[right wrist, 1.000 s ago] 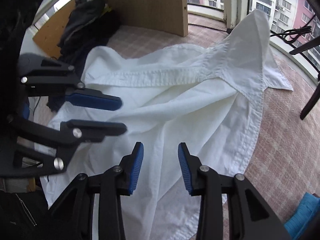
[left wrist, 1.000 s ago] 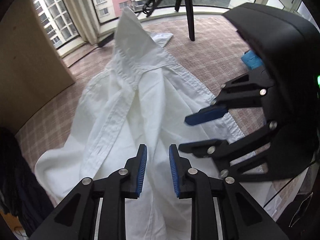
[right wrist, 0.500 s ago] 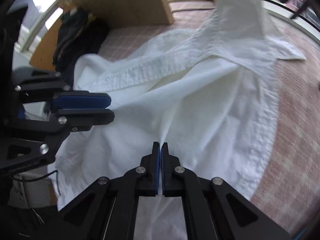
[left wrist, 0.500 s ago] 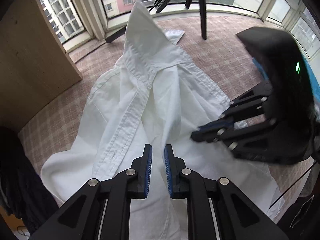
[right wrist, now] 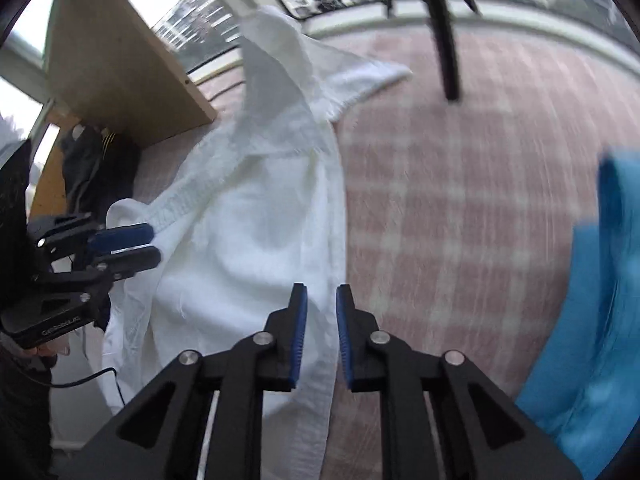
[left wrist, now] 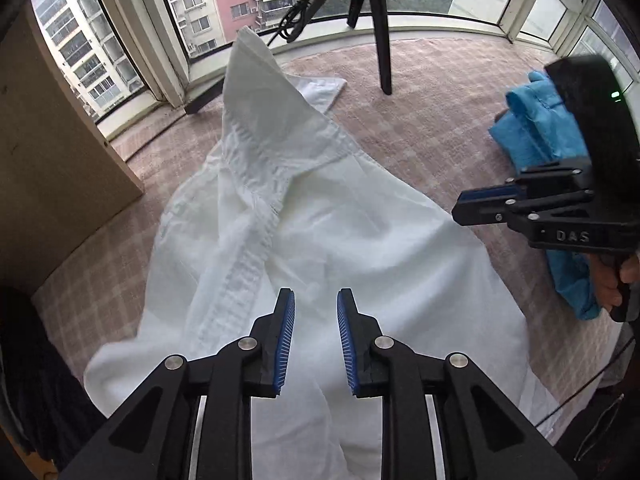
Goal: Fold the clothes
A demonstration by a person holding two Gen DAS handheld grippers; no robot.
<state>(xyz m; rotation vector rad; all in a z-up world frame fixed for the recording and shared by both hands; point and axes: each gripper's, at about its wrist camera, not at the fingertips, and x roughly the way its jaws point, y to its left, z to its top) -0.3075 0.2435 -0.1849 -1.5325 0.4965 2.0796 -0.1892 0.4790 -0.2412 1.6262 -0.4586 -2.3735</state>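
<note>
A white button shirt (left wrist: 320, 232) lies spread and rumpled on the pink checked carpet, collar end pointing to the windows. It also shows in the right wrist view (right wrist: 248, 216). My left gripper (left wrist: 316, 336) is open and empty, just above the shirt's near part. My right gripper (right wrist: 322, 332) is open and empty over the shirt's right hem. In the left wrist view the right gripper (left wrist: 480, 204) hangs at the right, beside the shirt's edge. In the right wrist view the left gripper (right wrist: 132, 246) shows at the left, at the shirt's edge.
A blue garment (left wrist: 540, 136) lies on the carpet at the right; it also shows in the right wrist view (right wrist: 592, 300). A tripod leg (left wrist: 380, 40) stands near the windows. A wooden panel (left wrist: 52, 168) stands at the left with dark clothes (right wrist: 96, 168) beside it.
Both grippers were shut or nearly shut on shirt folds half a second ago and have opened. The right gripper swung right to the shirt's hem; the shirt settled flatter.
</note>
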